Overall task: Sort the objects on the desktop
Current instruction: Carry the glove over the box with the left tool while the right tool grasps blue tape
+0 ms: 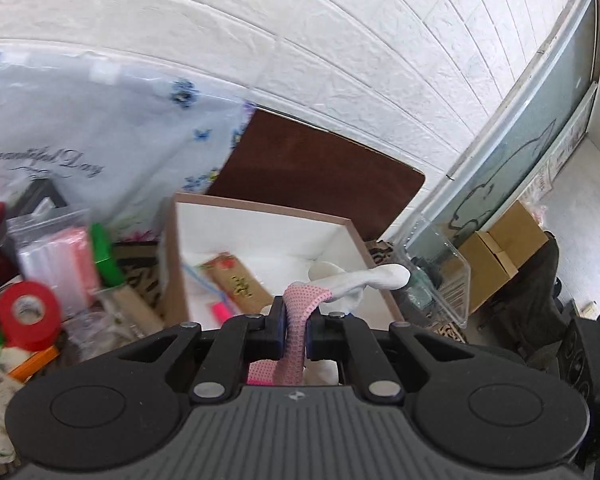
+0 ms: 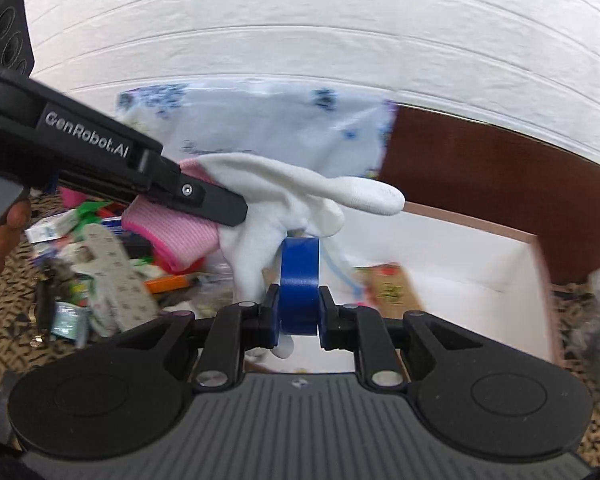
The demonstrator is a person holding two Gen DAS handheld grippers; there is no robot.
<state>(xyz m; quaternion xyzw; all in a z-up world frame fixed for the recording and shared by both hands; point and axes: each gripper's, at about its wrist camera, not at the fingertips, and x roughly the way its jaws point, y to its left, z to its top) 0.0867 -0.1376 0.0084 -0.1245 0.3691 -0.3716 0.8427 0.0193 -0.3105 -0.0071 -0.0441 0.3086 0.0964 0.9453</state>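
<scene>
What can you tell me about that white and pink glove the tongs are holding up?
The white knit work glove with a pink dotted cuff looks like soft fabric with a white coated palm. The left tongs are shut on its pink cuff, so it hangs limp in the air above the open white-lined cardboard box. One finger sticks out sideways while the others droop. In the right wrist view it hangs right behind the blue tape roll gripped by the right tongs; whether they touch is unclear.

pink-cuffed white glove [image 1: 300,320], blue tape roll [image 2: 299,284]
</scene>
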